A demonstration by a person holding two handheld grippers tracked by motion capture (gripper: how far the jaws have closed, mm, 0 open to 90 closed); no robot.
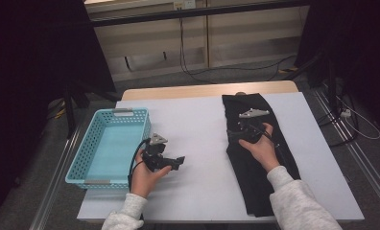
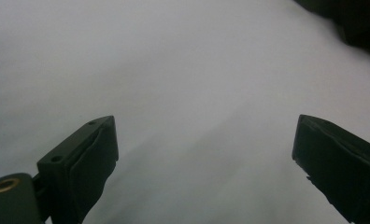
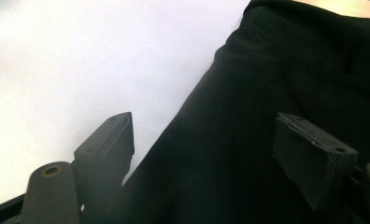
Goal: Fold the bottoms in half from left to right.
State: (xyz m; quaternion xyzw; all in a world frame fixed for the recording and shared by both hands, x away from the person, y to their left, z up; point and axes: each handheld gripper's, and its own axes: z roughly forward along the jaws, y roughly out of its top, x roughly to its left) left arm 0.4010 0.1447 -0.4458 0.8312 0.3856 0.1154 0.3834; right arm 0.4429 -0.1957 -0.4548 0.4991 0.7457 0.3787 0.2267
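Right gripper [image 1: 244, 128] over black garment [image 1: 260, 167], jaws spread, nothing held.
Left gripper [image 1: 171, 162] released over the white tabletop [image 1: 197, 124]. Risk: a shallow pinch at the garment's left edge may slip off.

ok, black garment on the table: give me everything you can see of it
The black garment is a long, narrow piece of dark cloth, matte and soft-looking, lying flat on the white table cover at the person's right. It runs from the far edge nearly to the near edge, with a seam or fold near its far end. The right hand-held gripper sits over its far half, jaws open astride its left edge; contact cannot be told.
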